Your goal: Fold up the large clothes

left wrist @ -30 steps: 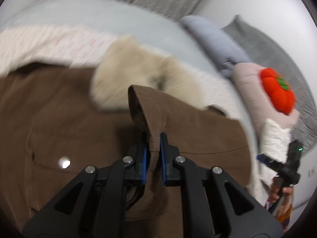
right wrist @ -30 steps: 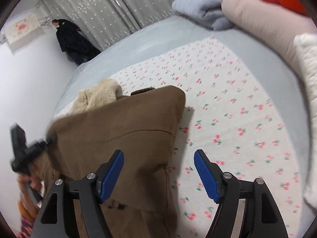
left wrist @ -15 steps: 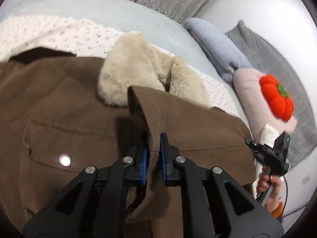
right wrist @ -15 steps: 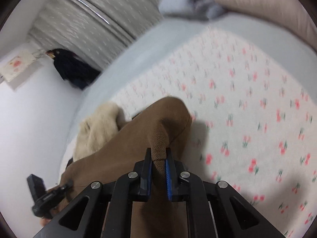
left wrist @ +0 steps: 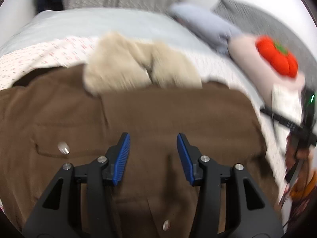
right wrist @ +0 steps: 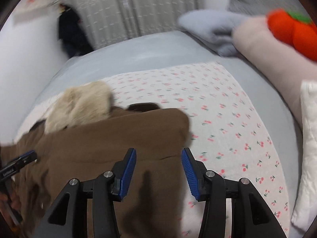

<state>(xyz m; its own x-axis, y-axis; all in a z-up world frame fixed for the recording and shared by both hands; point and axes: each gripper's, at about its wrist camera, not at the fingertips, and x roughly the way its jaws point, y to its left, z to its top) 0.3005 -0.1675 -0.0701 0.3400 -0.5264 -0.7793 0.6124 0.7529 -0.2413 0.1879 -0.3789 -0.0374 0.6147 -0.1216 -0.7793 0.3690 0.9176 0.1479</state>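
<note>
Both grippers, which half a second ago each pinched a ridge of brown cloth, now stand with jaws spread and nothing between them: the left gripper (left wrist: 153, 154) hangs over the middle of the brown jacket (left wrist: 158, 123), the right gripper (right wrist: 158, 170) over its right-hand edge where cloth meets sheet. The raised fold that stood up between the left fingers a moment before has dropped; the panel now lies flat across the jacket front, its edge just below the cream fleece collar (left wrist: 138, 71). A pocket snap (left wrist: 63, 150) and a lower button (left wrist: 166, 224) show on the cloth. Judged from this, one side fold has been laid and released, and further folds remain before the garment is compact.

The jacket rests on a white sheet printed with small red cherries (right wrist: 227, 123), itself spread over a pale grey-blue bed (right wrist: 138, 53). Along the right side lie a folded grey-blue blanket (right wrist: 210, 27), a pinkish pillow (right wrist: 263, 47) carrying an orange pumpkin-shaped plush (right wrist: 293, 29), and a white textured cushion (right wrist: 311, 148). Behind the bed hang dotted grey curtains (right wrist: 122, 6), with a dark garment (right wrist: 69, 29) hanging at the left by a white wall. Both views are motion-blurred
</note>
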